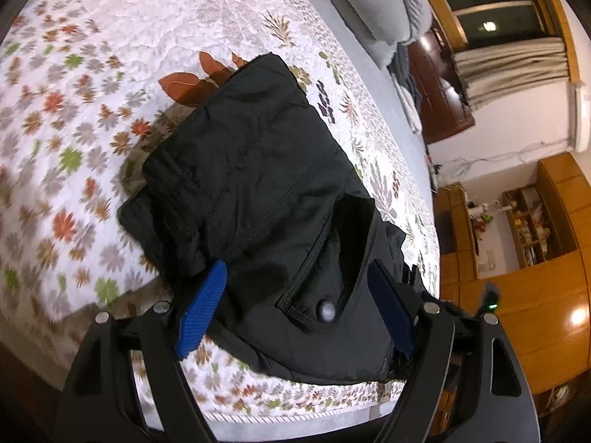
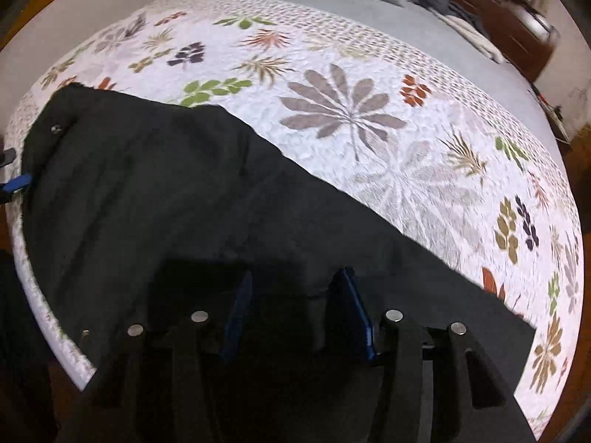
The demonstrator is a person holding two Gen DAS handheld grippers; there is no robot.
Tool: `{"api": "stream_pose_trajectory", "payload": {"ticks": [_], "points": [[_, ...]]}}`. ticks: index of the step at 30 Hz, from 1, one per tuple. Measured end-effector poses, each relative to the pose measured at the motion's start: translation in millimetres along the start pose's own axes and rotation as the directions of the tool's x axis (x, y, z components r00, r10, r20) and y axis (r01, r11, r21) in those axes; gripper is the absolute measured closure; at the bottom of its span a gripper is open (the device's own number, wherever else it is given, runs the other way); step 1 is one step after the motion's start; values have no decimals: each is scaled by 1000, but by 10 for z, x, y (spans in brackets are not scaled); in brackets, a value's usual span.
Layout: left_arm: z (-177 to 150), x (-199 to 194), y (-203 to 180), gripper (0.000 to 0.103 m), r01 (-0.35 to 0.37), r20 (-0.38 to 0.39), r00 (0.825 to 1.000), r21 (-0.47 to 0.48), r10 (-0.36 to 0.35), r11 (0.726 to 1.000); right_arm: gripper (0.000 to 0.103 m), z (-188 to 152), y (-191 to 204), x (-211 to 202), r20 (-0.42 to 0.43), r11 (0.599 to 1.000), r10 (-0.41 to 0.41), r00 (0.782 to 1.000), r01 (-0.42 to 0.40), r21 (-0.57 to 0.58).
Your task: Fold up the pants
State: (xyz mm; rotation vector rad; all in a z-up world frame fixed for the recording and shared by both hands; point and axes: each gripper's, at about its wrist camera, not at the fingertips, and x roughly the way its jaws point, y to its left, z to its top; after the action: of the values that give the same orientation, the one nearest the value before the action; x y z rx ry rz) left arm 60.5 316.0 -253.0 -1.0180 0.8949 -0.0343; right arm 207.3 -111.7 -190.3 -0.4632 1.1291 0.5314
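Note:
Black pants (image 1: 258, 170) lie folded on a floral quilt; a pocket flap with a silver snap (image 1: 327, 310) faces up near the bed's front edge. My left gripper (image 1: 299, 269) is open, its blue fingers (image 1: 207, 306) on either side of the waist end of the pants, and holds nothing. In the right wrist view the pants (image 2: 166, 199) stretch across the lower left. My right gripper (image 2: 291, 280) is open over the dark fabric, its blue fingers (image 2: 354, 313) apart. The left gripper's blue finger (image 2: 16, 182) shows at the far left edge.
The white floral quilt (image 1: 92, 110) covers the bed, with grey pillows (image 1: 369, 3) at the head. Wooden cabinets and shelves (image 1: 517, 240) stand beside the bed at the right. The bed's front edge (image 1: 258, 417) runs just below the pants.

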Motion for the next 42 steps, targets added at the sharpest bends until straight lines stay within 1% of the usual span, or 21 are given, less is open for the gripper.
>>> {"api": "stream_pose_trajectory", "payload": {"ticks": [2, 4, 6, 7, 9, 12, 13, 15, 17, 18, 23, 26, 28, 30, 32, 33, 34, 35, 36, 37, 42], "points": [[-77, -139, -123, 14, -41, 48, 998, 34, 39, 999, 53, 152, 29, -167, 18, 1000, 25, 1000, -24, -19], [-151, -265, -244, 13, -99, 94, 991, 65, 93, 993, 50, 407, 128, -308, 28, 995, 59, 998, -57, -76], [-214, -375, -357, 13, -176, 123, 979, 86, 165, 981, 41, 668, 271, -397, 26, 987, 99, 995, -95, -129], [-224, -404, -391, 13, -200, 129, 974, 91, 187, 976, 36, 869, 384, -419, 12, 978, 138, 990, -135, -159], [-230, -467, -458, 12, -262, 137, 959, 96, 248, 960, 35, 1224, 617, -407, -22, 959, 198, 980, -198, -200], [-178, -519, -498, 9, -299, 137, 949, 99, 285, 949, 33, 1649, 956, -319, -80, 929, 247, 966, -259, -264], [-151, -535, -500, 8, -310, 139, 945, 97, 295, 946, 28, 1831, 1127, -269, -113, 909, 270, 956, -292, -297], [-96, -586, -471, 8, -335, 151, 936, 94, 319, 938, 24, 2082, 1345, -187, -155, 880, 307, 939, -342, -330], [-53, -600, -465, 8, -352, 159, 929, 99, 334, 931, 16, 2344, 1607, -64, -214, 835, 371, 904, -425, -350], [-30, -604, -453, 8, -356, 163, 927, 99, 338, 929, 14, 2473, 1755, 19, -242, 813, 397, 885, -462, -356], [72, -583, -361, 8, -376, 171, 918, 89, 358, 922, 12, 2785, 2334, 422, -355, 737, 425, 832, -546, -397], [101, -534, -264, 8, -380, 148, 919, 82, 366, 921, 12, 2841, 2644, 620, -403, 700, 421, 813, -574, -426], [110, -507, -207, 8, -384, 141, 918, 76, 372, 920, 12, 2858, 2793, 697, -416, 682, 416, 809, -580, -447], [123, -467, -129, 8, -386, 124, 918, 67, 376, 920, 12, 2866, 2923, 771, -439, 660, 417, 796, -597, -456], [131, -451, -48, 8, -360, 104, 929, 47, 354, 932, 12, 2873, 2985, 818, -453, 649, 415, 789, -606, -461], [144, -462, 30, 8, -313, 83, 947, 21, 310, 949, 12, 2880, 3012, 841, -462, 644, 414, 785, -611, -461], [156, -490, 105, 8, -259, 73, 963, -12, 260, 966, 12, 2888, 3019, 852, -469, 642, 412, 781, -614, -459], [169, -562, 261, 8, -155, 75, 984, -91, 162, 984, 12, 2897, 3025, 860, -476, 640, 410, 778, -617, -457], [175, -618, 405, 8, -79, 83, 992, -165, 94, 983, 12, 2911, 3020, 861, -483, 639, 407, 775, -620, -456], [174, -673, 531, 8, -29, 96, 994, -216, 51, 976, 12, 2925, 3014, 857, -483, 639, 406, 776, -619, -457], [158, -773, 656, 8, 21, 131, 991, -255, 13, 967, 12, 3011, 2882, 775, -474, 648, 428, 769, -627, -433]]}}
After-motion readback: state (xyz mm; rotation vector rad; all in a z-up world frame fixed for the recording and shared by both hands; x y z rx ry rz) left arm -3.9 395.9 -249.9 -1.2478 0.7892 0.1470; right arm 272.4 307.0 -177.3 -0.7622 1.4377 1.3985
